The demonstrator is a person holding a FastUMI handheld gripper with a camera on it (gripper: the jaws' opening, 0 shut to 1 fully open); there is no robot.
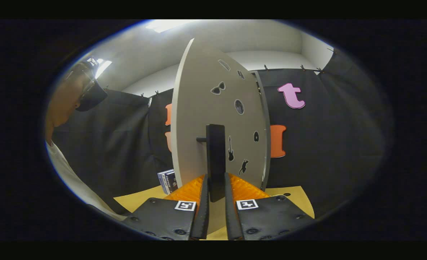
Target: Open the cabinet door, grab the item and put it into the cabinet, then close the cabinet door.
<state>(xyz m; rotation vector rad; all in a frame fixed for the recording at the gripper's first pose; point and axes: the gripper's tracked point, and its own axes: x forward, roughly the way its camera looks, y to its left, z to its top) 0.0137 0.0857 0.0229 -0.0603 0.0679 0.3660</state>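
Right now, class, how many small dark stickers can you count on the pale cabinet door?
7 on the pale cabinet door: two near its top, sunglasses, an oval, a small one, guitar and cat lower down. The tool is shut on the black door handle, which may hide more.

**No readable text**

Small box beside the cabinet door: print too blurred to read. Door carries silhouette stickers only, sunglasses, guitar, no words. Square coded markers on the gripper, which grips the door handle; no letters.
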